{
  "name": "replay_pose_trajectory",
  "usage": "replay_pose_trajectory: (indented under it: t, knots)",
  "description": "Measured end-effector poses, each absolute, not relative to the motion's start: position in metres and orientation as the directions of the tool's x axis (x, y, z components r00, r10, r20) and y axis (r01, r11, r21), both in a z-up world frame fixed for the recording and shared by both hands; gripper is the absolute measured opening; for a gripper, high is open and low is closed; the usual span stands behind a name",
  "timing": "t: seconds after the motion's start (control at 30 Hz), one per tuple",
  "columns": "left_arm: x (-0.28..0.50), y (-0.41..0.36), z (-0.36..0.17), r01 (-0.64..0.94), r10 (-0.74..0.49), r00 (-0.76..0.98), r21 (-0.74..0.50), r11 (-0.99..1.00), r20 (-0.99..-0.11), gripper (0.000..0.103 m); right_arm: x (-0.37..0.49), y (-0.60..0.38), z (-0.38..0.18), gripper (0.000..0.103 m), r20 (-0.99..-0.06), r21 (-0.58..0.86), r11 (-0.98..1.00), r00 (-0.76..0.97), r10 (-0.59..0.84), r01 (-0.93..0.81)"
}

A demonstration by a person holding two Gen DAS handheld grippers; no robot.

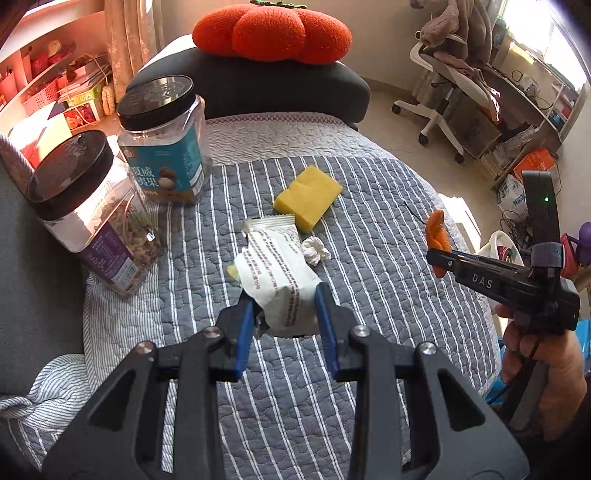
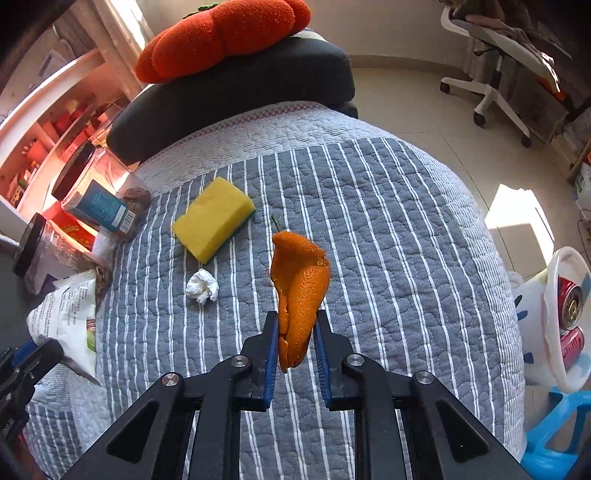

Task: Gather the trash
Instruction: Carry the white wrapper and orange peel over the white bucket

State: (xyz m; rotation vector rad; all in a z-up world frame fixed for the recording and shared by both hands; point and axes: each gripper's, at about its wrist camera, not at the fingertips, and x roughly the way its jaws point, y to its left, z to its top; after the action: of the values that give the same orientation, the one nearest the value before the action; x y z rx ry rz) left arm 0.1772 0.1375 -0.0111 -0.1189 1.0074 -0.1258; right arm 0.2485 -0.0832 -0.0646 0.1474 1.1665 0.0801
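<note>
Left gripper [image 1: 286, 308] closed around the near end of a white snack wrapper [image 1: 275, 275], blue pads [image 1: 245, 334] pressing its crumpled sides; wrapper stretched away over the striped quilt [image 1: 369, 258], toward the middle of the bed. Right gripper [image 2: 295, 345] clamped on a piece of orange peel [image 2: 299, 291], held clear above the quilt near the bed's right edge; the same peel [image 1: 436, 236] visible from the left wrist, at the tip of the right gripper [image 1: 437, 260], with the hand [image 1: 543, 365] on its handle.

Crumpled white tissue [image 1: 316, 251] lying on the quilt just beside the wrapper's far right side, apart from the peel. Yellow sponge [image 1: 308, 197] just beyond both, near the bed's middle. Two black-lidded plastic jars along the left edge: a teal-labelled jar [image 1: 166, 147] farther back, a purple-labelled jar [image 1: 88, 214] nearer. Dark cushion [image 1: 258, 85] at the far end of the bed, an orange pumpkin-shaped pillow [image 1: 273, 33] on top of it.

Past the right edge of the bed, a white bin [image 2: 554, 321] on a blue stool [image 2: 557, 432], red cans [image 2: 570, 306] inside. White office chair [image 1: 447, 85] on the tiled floor beyond.
</note>
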Motion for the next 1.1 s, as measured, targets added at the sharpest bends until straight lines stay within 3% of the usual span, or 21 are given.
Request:
replay_pose_trajectory:
  t: [0.6,1.1]
  knots:
    - [0.186,0.006,0.005,0.255,-0.314,0.529,-0.205,0.945,-0.788,0.034,0.175,-0.244,-0.006,0.019,-0.879,0.151,0.967,0.475,0.038,0.203]
    - [0.197,-0.131,-0.004,0.437,-0.488,0.438,-0.296,0.85,-0.755,0.034,0.108,-0.385,-0.001,0.019,-0.881,0.156,0.893,0.469,-0.067,0.422]
